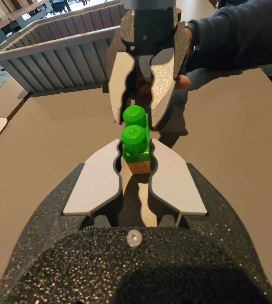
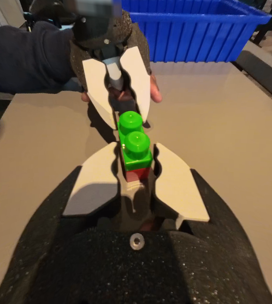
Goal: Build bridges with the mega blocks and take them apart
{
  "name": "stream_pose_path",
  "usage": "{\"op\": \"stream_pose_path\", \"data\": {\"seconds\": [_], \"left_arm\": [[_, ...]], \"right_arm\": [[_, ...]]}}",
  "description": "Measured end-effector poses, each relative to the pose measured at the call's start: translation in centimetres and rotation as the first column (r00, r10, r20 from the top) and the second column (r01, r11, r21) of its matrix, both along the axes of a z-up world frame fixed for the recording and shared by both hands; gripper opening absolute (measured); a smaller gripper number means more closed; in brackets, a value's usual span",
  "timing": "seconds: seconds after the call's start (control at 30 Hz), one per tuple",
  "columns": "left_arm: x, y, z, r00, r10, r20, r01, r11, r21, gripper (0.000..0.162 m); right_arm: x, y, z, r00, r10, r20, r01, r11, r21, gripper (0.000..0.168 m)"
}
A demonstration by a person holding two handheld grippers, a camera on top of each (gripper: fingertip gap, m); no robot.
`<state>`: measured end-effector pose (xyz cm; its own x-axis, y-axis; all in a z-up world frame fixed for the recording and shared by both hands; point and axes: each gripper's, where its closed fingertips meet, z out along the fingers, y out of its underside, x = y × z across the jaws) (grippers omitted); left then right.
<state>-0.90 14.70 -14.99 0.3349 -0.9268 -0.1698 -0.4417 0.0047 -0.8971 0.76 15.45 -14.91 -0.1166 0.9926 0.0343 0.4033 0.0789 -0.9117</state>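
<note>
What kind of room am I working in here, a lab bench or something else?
Probably an office or workshop space, not a home. The bridge stands on a wide beige table, with a grey ribbed storage bin at one end and a blue one at the other. Desks and dark chairs show behind.

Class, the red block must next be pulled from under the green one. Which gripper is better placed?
Probably the right gripper. Its fingers flank the red block under the green block's near end; the left gripper sits at the far end, by the yellow block.
</note>
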Motion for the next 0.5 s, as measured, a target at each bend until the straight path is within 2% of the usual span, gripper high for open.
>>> {"op": "stream_pose_path", "data": {"seconds": [0.03,0.17,0.5], "left_arm": [[0.07,0.0,-0.01,1.0,-0.002,0.007,0.002,1.0,-0.005,0.03],[0.07,0.04,-0.03,0.999,0.002,0.049,0.001,0.997,-0.08,0.027],[0.1,0.03,-0.03,0.997,-0.005,0.078,0.011,0.997,-0.072,0.027]], "right_arm": [[-0.15,-0.16,-0.13,1.0,0.003,0.0,-0.003,1.0,-0.008,0.033],[-0.21,-0.24,-0.17,1.0,0.002,0.008,-0.002,0.999,-0.048,0.032],[-0.26,-0.27,-0.19,1.0,-0.001,-0.006,0.0,0.997,-0.076,0.032]]}}
